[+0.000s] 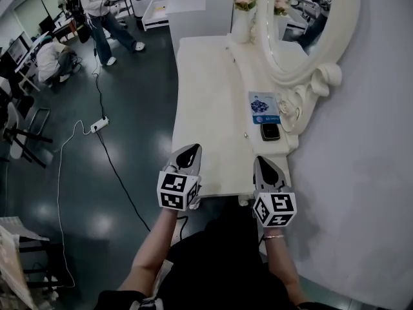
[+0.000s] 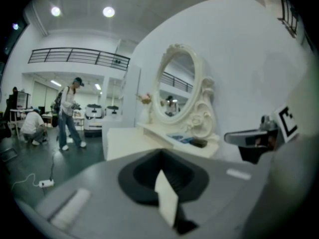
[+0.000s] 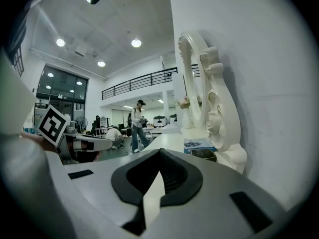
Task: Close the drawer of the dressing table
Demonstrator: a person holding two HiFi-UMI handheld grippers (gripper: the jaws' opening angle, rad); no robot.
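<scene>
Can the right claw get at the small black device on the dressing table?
Probably yes: the right claw hovers just short of the black device, with only bare tabletop between them.

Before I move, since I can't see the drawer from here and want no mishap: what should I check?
1. Jaws of left gripper together, nothing held: ok.
2. Jaws of right gripper together, nothing held: ok.
3. Drawer in sight: not ok; no view shows it.
4. Drawer open or shut: cannot tell.
5. Blue booklet and black device lie by the mirror, back from the dressing table front edge: ok.
6. Floor cable runs beside the table and may snag feet: not ok.
</scene>
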